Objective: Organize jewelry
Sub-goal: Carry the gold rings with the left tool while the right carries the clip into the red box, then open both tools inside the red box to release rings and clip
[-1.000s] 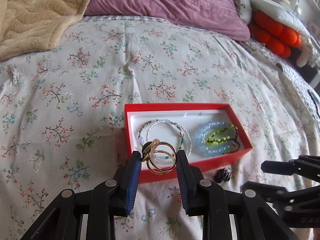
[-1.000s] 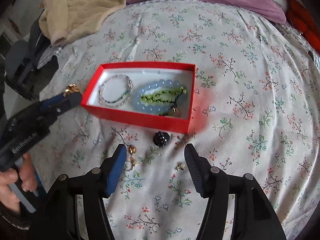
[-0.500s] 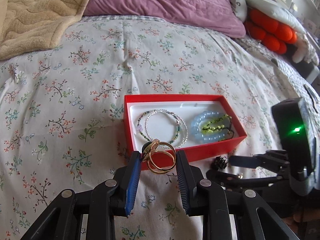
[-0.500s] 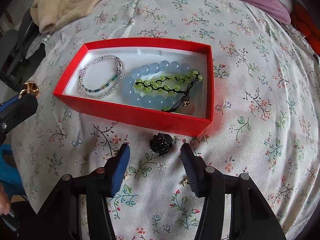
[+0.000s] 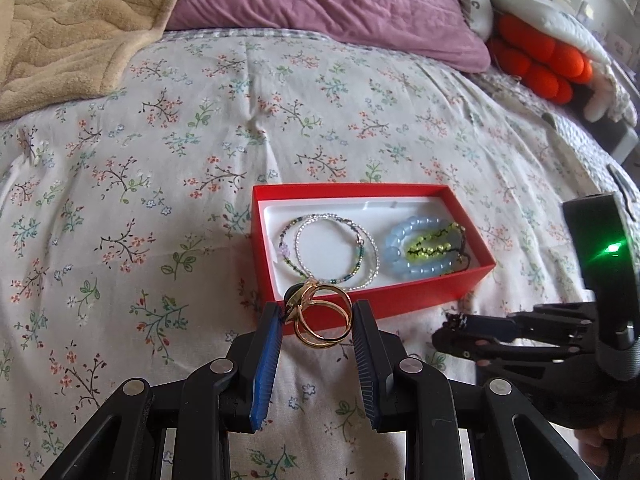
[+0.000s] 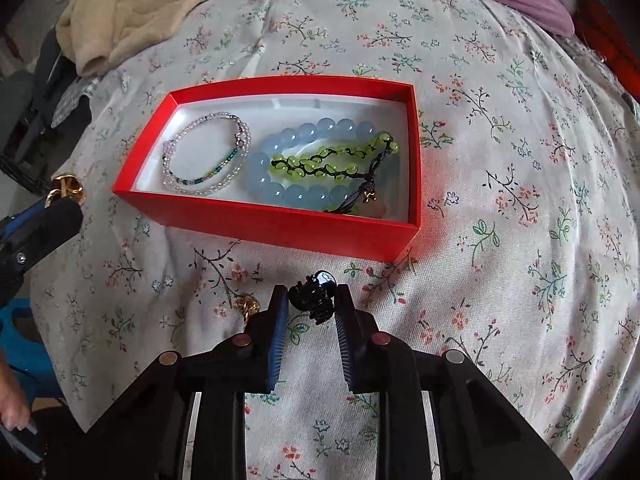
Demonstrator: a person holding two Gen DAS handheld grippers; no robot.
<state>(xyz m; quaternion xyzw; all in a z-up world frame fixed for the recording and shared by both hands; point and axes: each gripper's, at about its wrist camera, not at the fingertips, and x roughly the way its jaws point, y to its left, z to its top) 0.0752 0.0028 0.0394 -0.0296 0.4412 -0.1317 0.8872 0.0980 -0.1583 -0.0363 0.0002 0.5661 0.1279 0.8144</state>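
Red box [image 6: 276, 226]: on the floral bed, long axis running left to right, open top up.
Left hand-held gripper [image 5: 318, 322]: tilted down toward the box's near wall, pads pinching gold rings [image 5: 322, 316] standing on edge.
Right hand-held gripper [image 6: 312, 306]: pointing steeply down just before the box; its jaws have just been closing, and both pads now press a small black clip [image 6: 312, 296] on the bed.

Both grippers tilted steeply down, each clamped on a small piece.
The left gripper [image 5: 317, 319] pinches gold rings between its blue pads; at its 3 o'clock, the right gripper [image 6: 313, 304] has just been closing, its jaws now around a black ornament.
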